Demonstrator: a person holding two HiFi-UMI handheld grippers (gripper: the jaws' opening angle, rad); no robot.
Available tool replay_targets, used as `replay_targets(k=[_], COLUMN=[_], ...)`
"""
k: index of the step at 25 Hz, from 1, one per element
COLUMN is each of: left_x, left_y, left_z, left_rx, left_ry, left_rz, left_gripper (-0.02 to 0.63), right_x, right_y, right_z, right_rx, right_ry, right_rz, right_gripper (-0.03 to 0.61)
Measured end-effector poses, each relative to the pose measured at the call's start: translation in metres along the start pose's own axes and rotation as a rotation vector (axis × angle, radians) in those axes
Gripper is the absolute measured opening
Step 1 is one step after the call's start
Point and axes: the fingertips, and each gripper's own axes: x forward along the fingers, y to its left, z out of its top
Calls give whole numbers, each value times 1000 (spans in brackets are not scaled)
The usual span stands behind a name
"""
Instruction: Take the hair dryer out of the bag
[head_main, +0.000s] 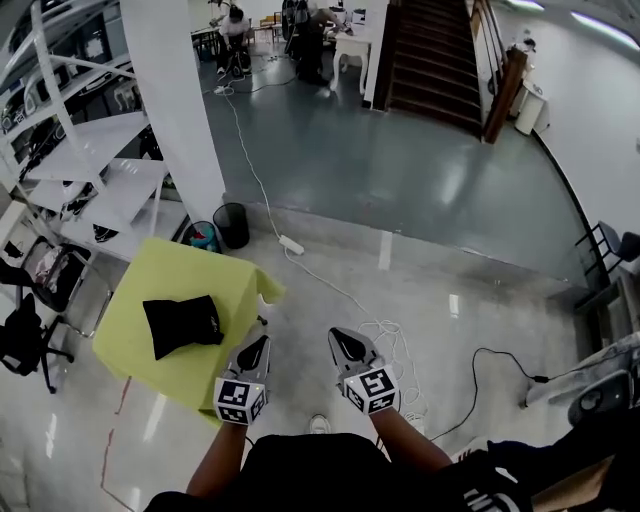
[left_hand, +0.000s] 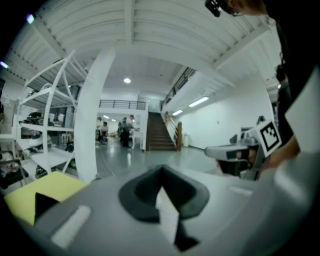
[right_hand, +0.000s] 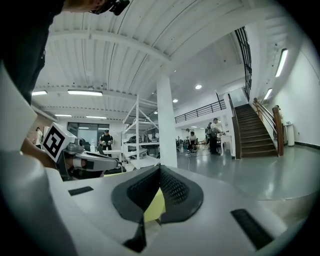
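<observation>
Head view: the left gripper (head_main: 260, 345) and the right gripper (head_main: 340, 342) are held out side by side at lower centre, each with its jaws pressed together and nothing in them. The black bag (head_main: 183, 325) lies flat on the yellow-green table (head_main: 190, 270) at lower left, near the left gripper. The hair dryer cannot be seen and is presumably inside the bag. The step in hand looks like the approach. The jaws will need parting before they meet the cloth — one gripper to pin the bag, the other to find its mouth, and which side that is on cannot be told. Around the table are a glossy grey floor (head_main: 400, 170), a white power strip (head_main: 291, 244), a white pillar (head_main: 180, 100), shelving (head_main: 95, 140) at left and stairs (head_main: 430, 60) at top.

Left gripper view: the jaws are closed on nothing. A corner of the table and bag sits at lower left, and the right gripper is at right.

Right gripper view: the jaws are closed here too — only the table's yellow shows beyond them.
</observation>
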Motion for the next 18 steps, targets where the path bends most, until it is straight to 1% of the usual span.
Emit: replay_targets(k=[4, 8, 14, 18], left_x=[8, 14, 29, 45], left_y=[8, 27, 70, 110], left_z=[-6, -12, -14, -6], left_rx=[-5, -27, -55, -63], left_ry=[15, 29, 24, 9], left_rz=[34, 63, 96, 115], left_gripper=[6, 6, 6, 6], right_x=[15, 36, 89, 137], right_y=[-9, -8, -4, 0], right_z=[-5, -6, -2, 14], right_rx=[12, 22, 4, -36], right_ry=[-3, 3, 14, 10], right_rz=[23, 47, 94, 130], right_gripper=[6, 6, 6, 6])
